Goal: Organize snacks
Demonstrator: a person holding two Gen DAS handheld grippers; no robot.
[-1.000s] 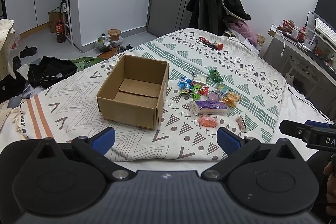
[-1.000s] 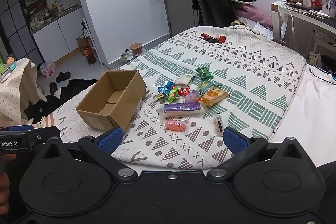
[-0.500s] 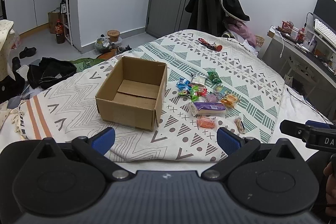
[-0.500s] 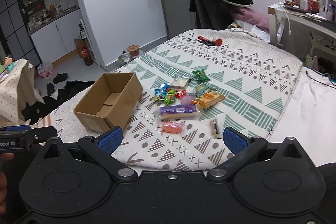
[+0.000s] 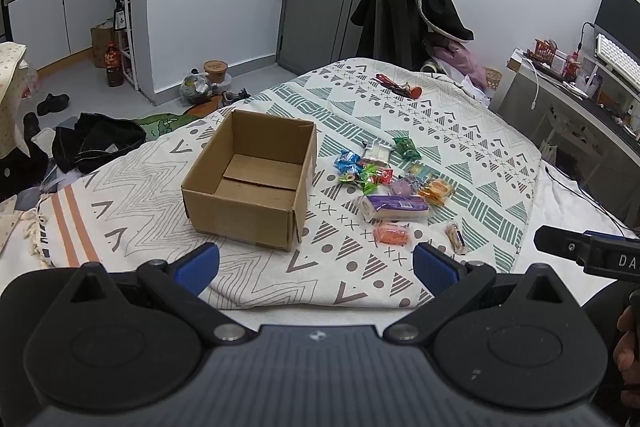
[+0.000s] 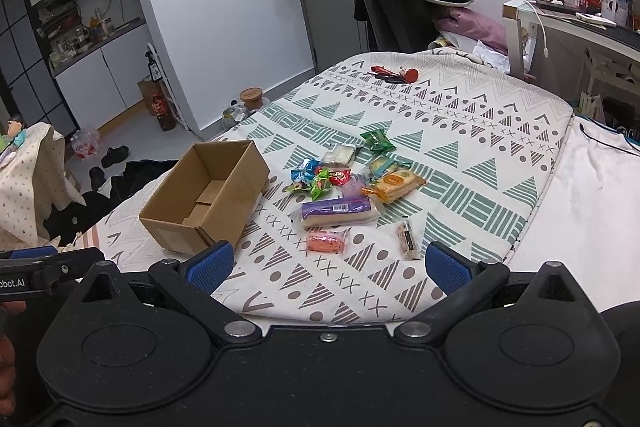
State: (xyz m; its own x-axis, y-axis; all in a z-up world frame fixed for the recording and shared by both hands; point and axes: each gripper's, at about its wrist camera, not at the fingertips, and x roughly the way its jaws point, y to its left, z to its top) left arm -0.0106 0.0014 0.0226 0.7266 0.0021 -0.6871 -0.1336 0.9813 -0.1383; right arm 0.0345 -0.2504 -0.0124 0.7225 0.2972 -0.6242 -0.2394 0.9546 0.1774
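Observation:
An open, empty cardboard box (image 5: 250,183) (image 6: 208,197) sits on the patterned bedspread (image 5: 460,131). To its right lies a loose pile of several wrapped snacks: a long purple pack (image 5: 396,206) (image 6: 338,211), an orange-pink packet (image 5: 392,233) (image 6: 326,241), a small brown bar (image 5: 455,236) (image 6: 407,240), an orange biscuit pack (image 6: 394,184) and a green packet (image 5: 406,147) (image 6: 377,140). My left gripper (image 5: 316,265) is open and empty, held short of the bed's near edge. The right gripper (image 6: 327,267) is likewise open and empty, well back from the snacks.
A red-handled object (image 6: 394,73) lies at the far end of the bed. A chair draped with a black coat (image 5: 412,11) stands behind. A desk (image 6: 576,23) is at the right; clothes and shoes (image 5: 96,143) litter the floor at the left.
Both grippers have pulled back slightly from the bed, so box and snacks look a little farther. Nothing on the bed has moved, and both grippers stay open.

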